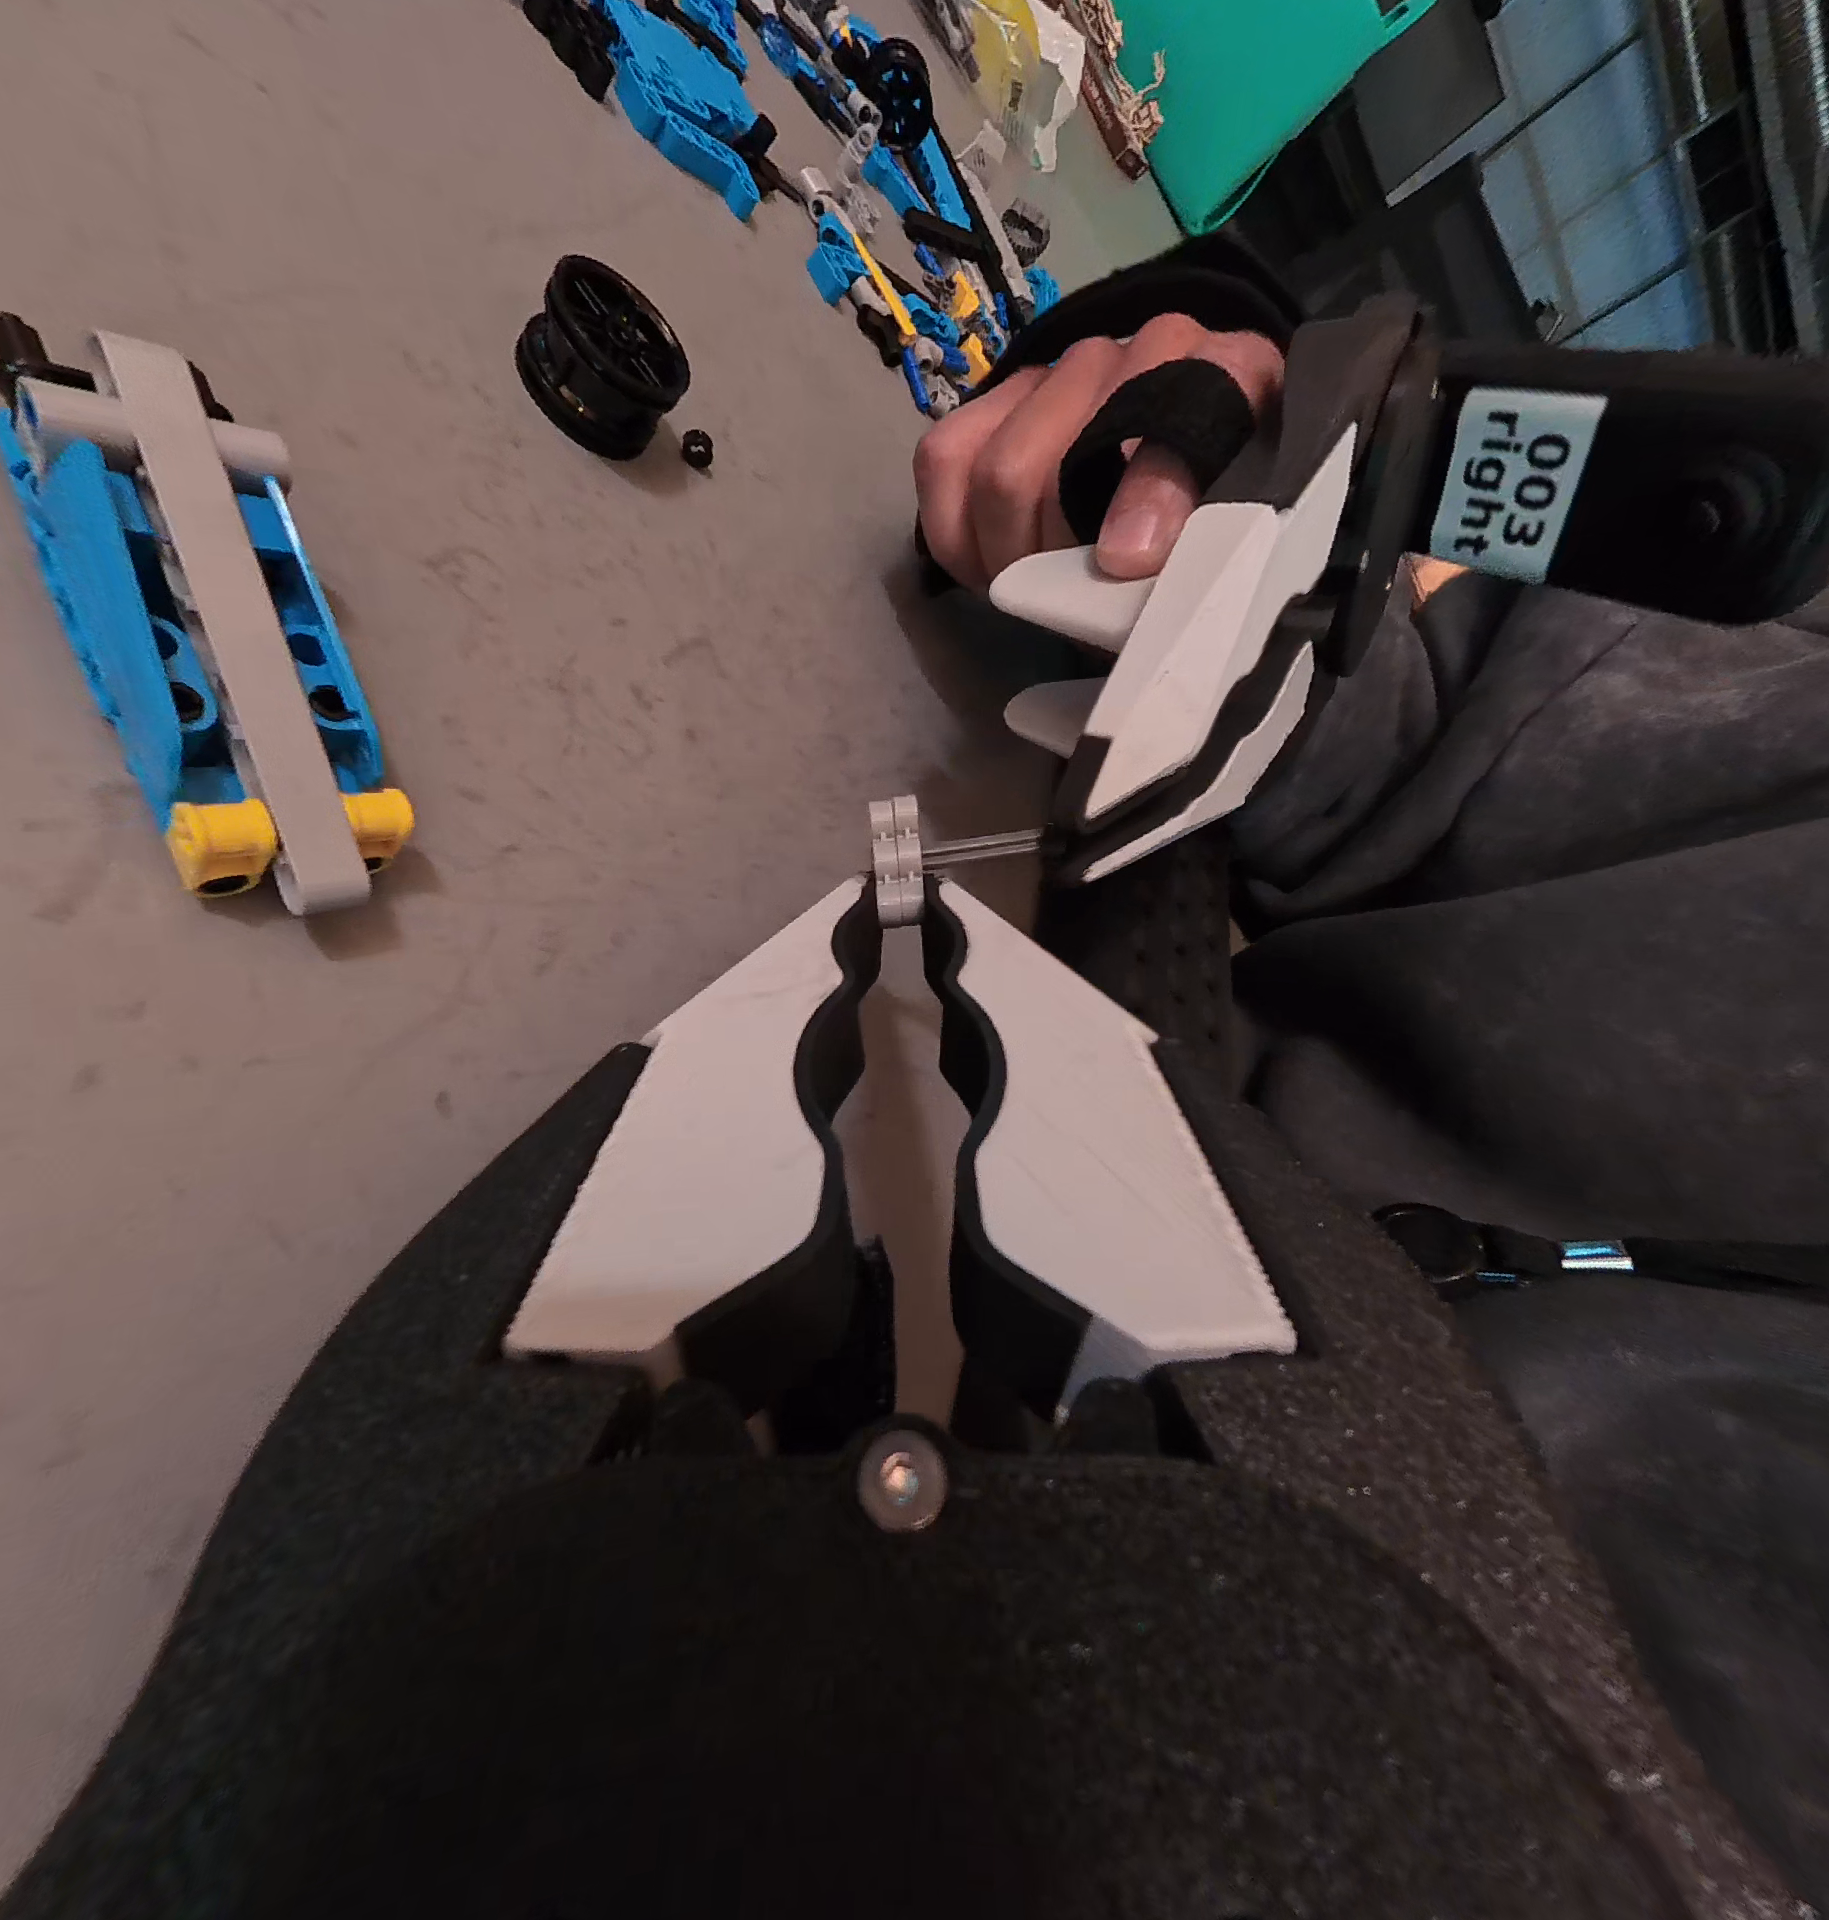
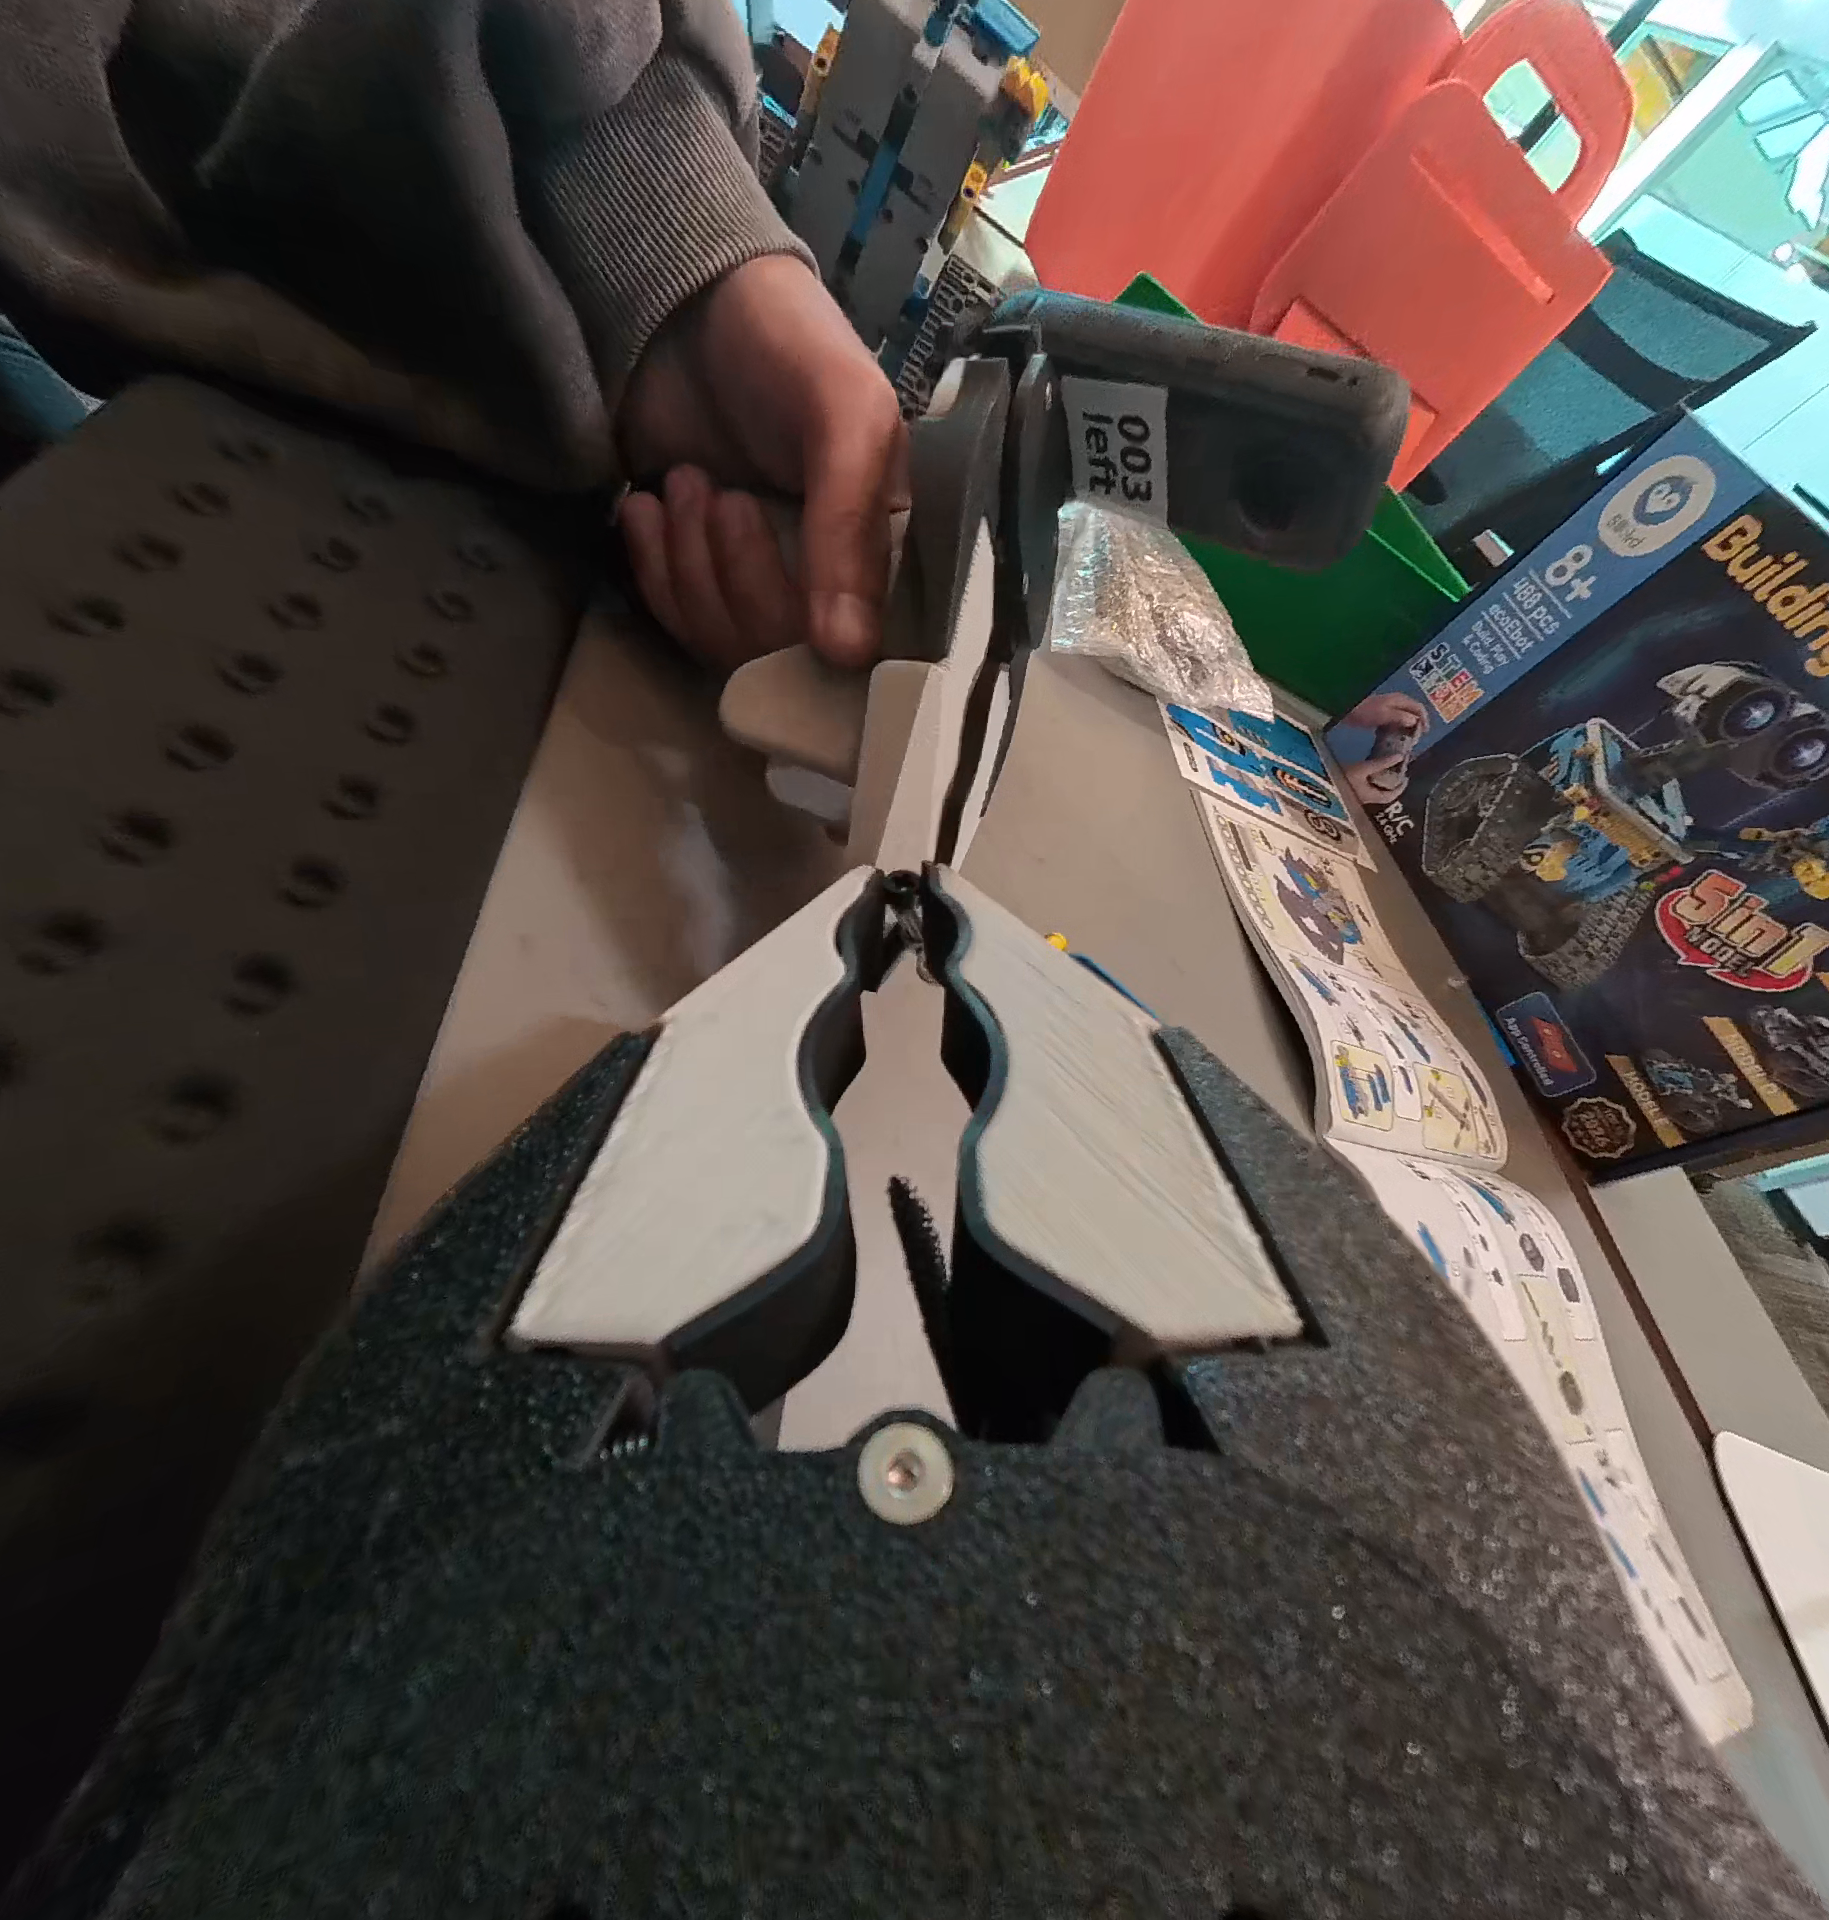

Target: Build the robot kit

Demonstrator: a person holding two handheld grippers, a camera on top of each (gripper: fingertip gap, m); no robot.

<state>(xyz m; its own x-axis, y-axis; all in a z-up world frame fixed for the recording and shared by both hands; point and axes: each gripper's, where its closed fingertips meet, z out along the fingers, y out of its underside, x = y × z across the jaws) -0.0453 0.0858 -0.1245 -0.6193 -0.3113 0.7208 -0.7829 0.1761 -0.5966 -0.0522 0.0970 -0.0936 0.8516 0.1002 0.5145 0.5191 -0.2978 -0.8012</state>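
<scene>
Left gripper (image 1: 899,883) pinches a small grey connector (image 1: 897,858) at its fingertips; right gripper (image 2: 905,914) clamps a thin black pin (image 2: 902,906), tips meeting.

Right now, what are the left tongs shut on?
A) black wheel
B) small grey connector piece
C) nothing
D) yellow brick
B: the left tongs pinch the small grey connector piece at their tips, while the black wheel lies apart on the table.

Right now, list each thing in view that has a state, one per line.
left gripper: shut on grey connector
right gripper: shut on small black piece
thin axle: bridges connector and right gripper
black wheel: loose on table
instruction booklet: open
</scene>
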